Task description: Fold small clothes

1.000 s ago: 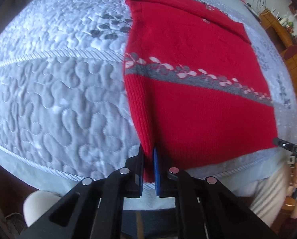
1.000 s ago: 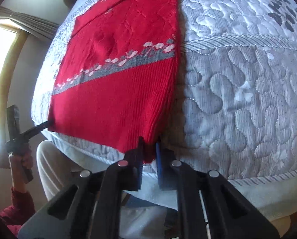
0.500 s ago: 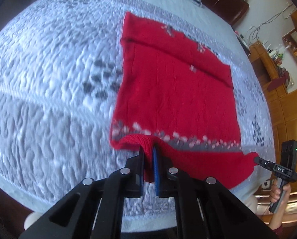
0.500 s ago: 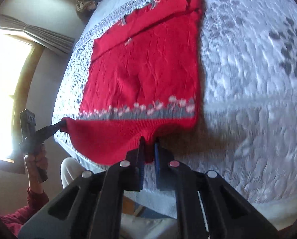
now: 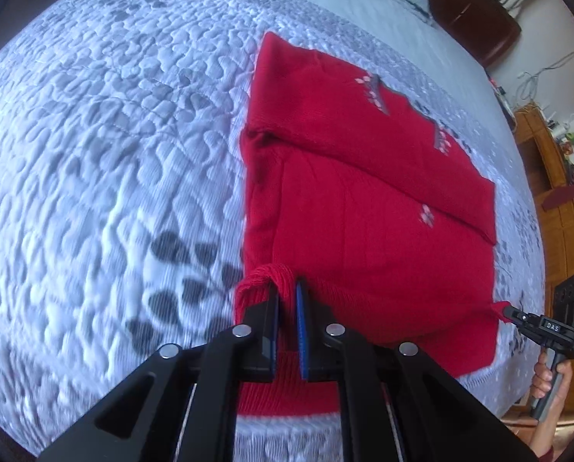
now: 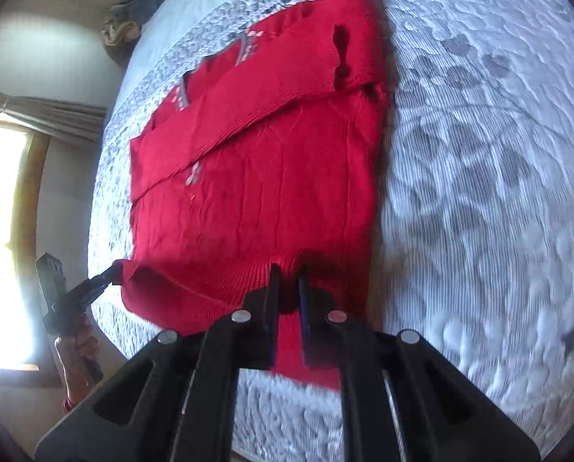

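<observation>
On the bed, over a pale grey quilted bedspread (image 5: 106, 161) printed with dark leaves, a red knitted sweater (image 5: 364, 211) with grey-and-white flower trim is spread, its sleeves laid across the chest. Its hem is lifted at both near corners: one corner is clamped tight in the left tongs (image 5: 286, 310), the other in the right tongs (image 6: 288, 288). Around the bed, a brown headboard (image 5: 475, 11), a wooden cabinet (image 5: 553, 177) and a curtained window (image 6: 5, 231) are seen.
</observation>
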`<state>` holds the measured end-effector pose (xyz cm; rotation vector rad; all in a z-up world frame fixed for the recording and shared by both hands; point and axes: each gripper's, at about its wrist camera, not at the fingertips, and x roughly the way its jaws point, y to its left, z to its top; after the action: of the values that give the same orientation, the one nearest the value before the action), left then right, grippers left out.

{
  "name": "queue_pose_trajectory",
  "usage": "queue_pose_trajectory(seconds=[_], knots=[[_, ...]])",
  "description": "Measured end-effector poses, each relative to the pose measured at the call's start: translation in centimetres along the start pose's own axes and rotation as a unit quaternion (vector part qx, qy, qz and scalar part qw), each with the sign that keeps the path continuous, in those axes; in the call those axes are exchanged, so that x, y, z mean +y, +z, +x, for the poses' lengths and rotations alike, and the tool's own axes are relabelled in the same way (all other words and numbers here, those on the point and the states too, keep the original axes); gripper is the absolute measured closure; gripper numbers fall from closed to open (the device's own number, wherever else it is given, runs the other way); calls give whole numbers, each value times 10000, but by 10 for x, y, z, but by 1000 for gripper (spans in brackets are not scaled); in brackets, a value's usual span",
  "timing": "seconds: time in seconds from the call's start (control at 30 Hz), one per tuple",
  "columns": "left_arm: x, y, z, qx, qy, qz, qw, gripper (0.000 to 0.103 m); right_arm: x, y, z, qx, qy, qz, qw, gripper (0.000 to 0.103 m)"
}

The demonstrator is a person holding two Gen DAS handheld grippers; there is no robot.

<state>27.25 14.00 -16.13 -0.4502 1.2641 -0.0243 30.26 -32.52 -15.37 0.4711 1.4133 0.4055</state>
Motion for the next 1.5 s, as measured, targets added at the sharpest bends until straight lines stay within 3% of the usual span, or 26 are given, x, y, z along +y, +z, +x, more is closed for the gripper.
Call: queue_pose_trajectory(seconds=[0.07, 0.17, 0.2, 0.23, 0.3, 0.5, 0.6, 0.77, 0.9, 1.07, 1.2, 1.27, 1.3, 1.33, 1.5], knots=[[0, 11, 17, 136, 12, -34, 9999, 94, -6, 10, 9, 94, -52, 42, 9999, 95], [0, 19, 22, 273, -40, -62, 9996, 85, -10, 16, 7, -32, -215, 4, 9998, 73], [1, 22, 19, 258, -150, -84, 9995, 77, -10, 16, 3, -122, -241, -80, 9996, 61], [2, 23, 12, 180, -209, -59, 9996, 58, -8, 16, -1, -191, -233, -156, 9994, 61], [1, 27, -6, -158, -126, 154, 9997, 39, -9, 16, -12, -289, -112, -259, 9992, 61], [-14, 33, -35, -505, 44, 1151, 9921, 39, 3, 17, -27, -278, 144, -837, 9960, 61], [-23, 32, -31, -486, 224, 1567, 9862, 39, 14, 20, -13, -100, 5, -1074, 9942, 61], [-33, 28, -10, -373, 394, 1913, 9800, 39, 18, 23, 15, 198, -245, -1215, 9921, 60], [-40, 23, 3, -358, 649, 2277, 9709, 39, 17, 24, 27, 259, -466, -1355, 9893, 49], [-49, 24, 19, -330, 796, 2554, 9630, 40, 21, 24, 38, 290, -614, -1538, 9858, 49], [-63, 15, 25, -346, 826, 2927, 9520, 40, 28, 16, 42, 301, -772, -1895, 9784, 68], [-65, 10, 30, -285, 835, 3044, 9484, 48, 29, 13, 41, 286, -708, -1991, 9770, 88], [-66, 8, 32, -223, 776, 3083, 9478, 61, 30, 12, 38, 241, -636, -2003, 9774, 93], [-66, 6, 33, -173, 697, 3105, 9479, 69, 30, 11, 36, 208, -616, -2021, 9772, 95], [-63, 5, 30, -219, 534, 3147, 9474, 73, 31, 9, 31, 157, -550, -2117, 9757, 97]])
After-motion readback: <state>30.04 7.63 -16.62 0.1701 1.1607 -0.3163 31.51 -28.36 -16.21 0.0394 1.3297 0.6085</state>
